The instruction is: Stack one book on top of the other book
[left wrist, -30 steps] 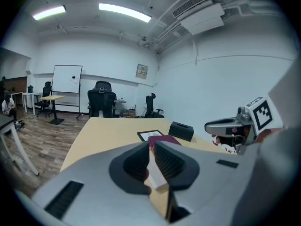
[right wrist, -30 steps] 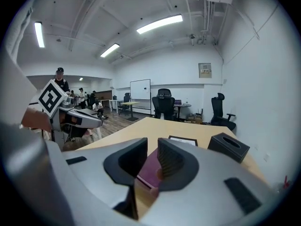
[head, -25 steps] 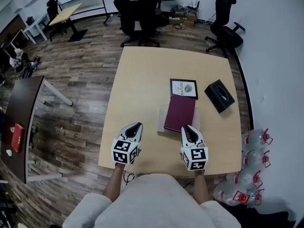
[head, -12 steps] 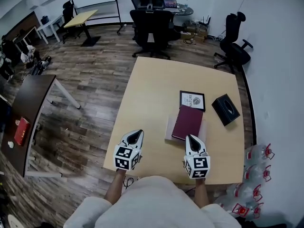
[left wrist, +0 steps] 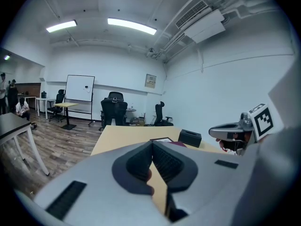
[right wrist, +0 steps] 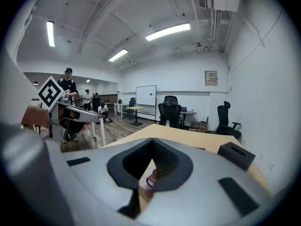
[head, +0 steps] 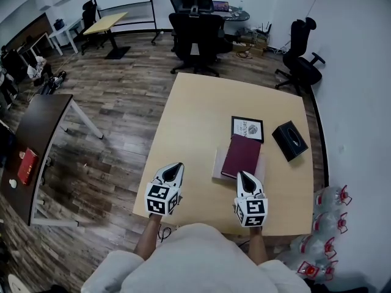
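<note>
A maroon book (head: 241, 155) lies on top of a pale book (head: 217, 163) on the right half of the light wooden table (head: 189, 121). My right gripper (head: 242, 174) is shut and empty, with its tip at the maroon book's near edge. My left gripper (head: 176, 166) is shut and empty over bare table, to the left of the books. In the left gripper view the shut jaws (left wrist: 153, 145) point across the table, with the right gripper (left wrist: 234, 132) off to the side. In the right gripper view a bit of the maroon book (right wrist: 151, 179) shows below the shut jaws (right wrist: 153, 143).
A framed print (head: 247, 129) lies just beyond the books, and a black tissue box (head: 290, 140) sits to their right. Office chairs (head: 195, 26) stand past the table's far edge. Water bottles (head: 327, 203) are on the floor at the right. A dark side table (head: 36, 145) stands at the left.
Both grippers have shifted slightly and lifted a little near the table's front edge. The head view has tilted. The two books lie as before.
</note>
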